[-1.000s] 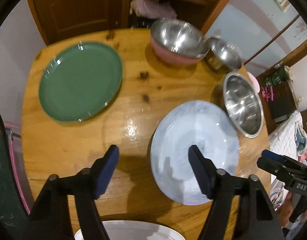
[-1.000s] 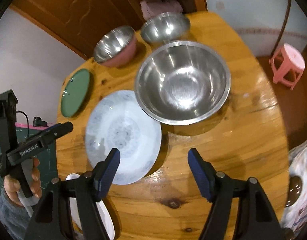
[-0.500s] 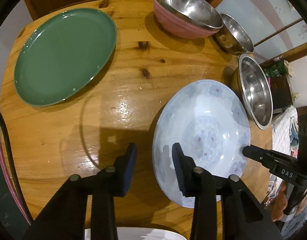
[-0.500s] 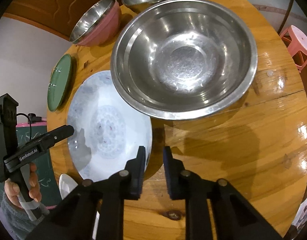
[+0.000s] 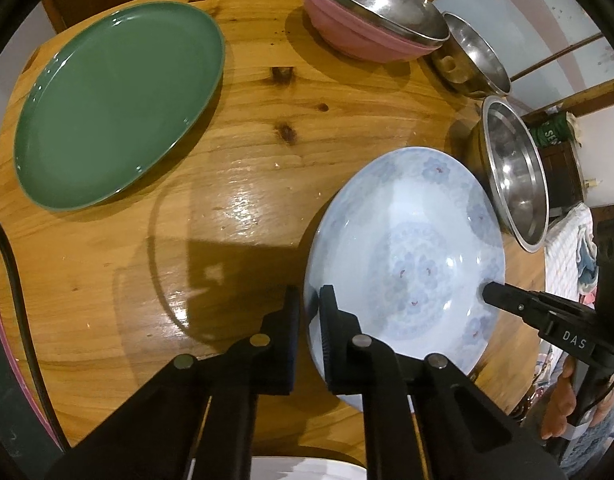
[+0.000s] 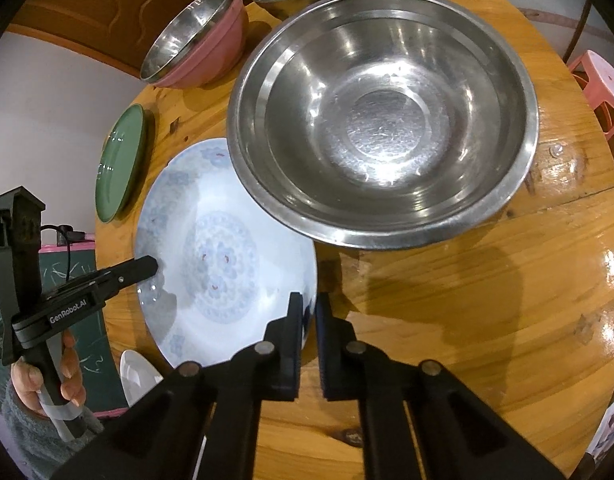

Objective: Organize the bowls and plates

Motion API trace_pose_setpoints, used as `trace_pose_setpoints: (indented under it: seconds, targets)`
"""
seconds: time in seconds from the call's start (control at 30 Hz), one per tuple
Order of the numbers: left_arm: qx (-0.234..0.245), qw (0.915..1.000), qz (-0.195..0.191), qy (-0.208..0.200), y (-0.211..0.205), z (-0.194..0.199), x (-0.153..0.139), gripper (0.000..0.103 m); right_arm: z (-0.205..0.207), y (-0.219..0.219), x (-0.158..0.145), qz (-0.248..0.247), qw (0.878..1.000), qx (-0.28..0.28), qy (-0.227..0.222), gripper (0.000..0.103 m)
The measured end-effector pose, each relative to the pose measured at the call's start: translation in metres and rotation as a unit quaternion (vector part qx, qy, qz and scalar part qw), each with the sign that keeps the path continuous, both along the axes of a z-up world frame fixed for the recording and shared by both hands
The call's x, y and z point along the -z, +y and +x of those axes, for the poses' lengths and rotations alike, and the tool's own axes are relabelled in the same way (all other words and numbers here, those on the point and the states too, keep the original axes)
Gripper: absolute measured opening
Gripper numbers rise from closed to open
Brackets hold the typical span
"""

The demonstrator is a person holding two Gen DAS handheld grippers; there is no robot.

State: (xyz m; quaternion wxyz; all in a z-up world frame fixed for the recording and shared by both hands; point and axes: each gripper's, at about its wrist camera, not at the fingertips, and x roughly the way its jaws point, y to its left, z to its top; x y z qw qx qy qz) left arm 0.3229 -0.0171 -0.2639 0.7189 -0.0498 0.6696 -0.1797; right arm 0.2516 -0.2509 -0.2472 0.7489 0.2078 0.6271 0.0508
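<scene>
- Left gripper [image 5: 309, 304] pinching the near left edge of the blue plate [image 5: 411, 264], jaws just closed onto the rim, one pad inside the dish, one outside
- Right gripper [image 6: 309, 310] clamped the same way on the opposite edge of that plate [image 6: 223, 248], jaws likewise just closed, rim caught between the pads
- Both tools angled steeply down, plate lying on the wooden table [image 5: 243, 184] and gripped from two sides
- Just beyond the plate, a large steel bowl [image 6: 383, 136], its rim overhanging the plate's far edge in the right wrist view; touching or not, cannot tell
- Farther back, a pink bowl with steel lining [image 5: 371, 12], a small steel bowl [image 5: 475, 60] beside it, and a green plate [image 5: 115, 104] well apart on the left
- White dish edge [image 5: 307, 470] at the near table edge, below the left tool
- Risk: glossy rim held only by thin pinches, likely to slip or tilt if one side lifts first
- Risk: far edge knocking the large steel bowl on the way up, shoving it or jarring the grip
- Risk: uneven pull between the two tools, twisting the plate out of one pinch
</scene>
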Motion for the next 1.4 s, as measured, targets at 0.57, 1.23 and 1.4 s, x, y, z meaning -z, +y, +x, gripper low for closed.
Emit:
trace_pose_setpoints:
  seconds: [0.57,1.23,1.4]
  targets:
    - [0.011,0.9998,0.018,-0.007,-0.002,-0.001,-0.004,0.006,0.010,0.004,0.003,-0.012,1.000,-0.007,0.014,0.006]
    - [-0.027,0.9996,0.000,-0.012,0.041,-0.052,-0.046,0.005,-0.014,0.035,-0.020,-0.008,0.999,-0.030,0.012,0.006]
    - [-0.038,0.9990,-0.003,-0.022,0.061,-0.074,-0.070,0.005,-0.027,0.052,-0.040,-0.013,0.999,-0.044,0.002,0.006]
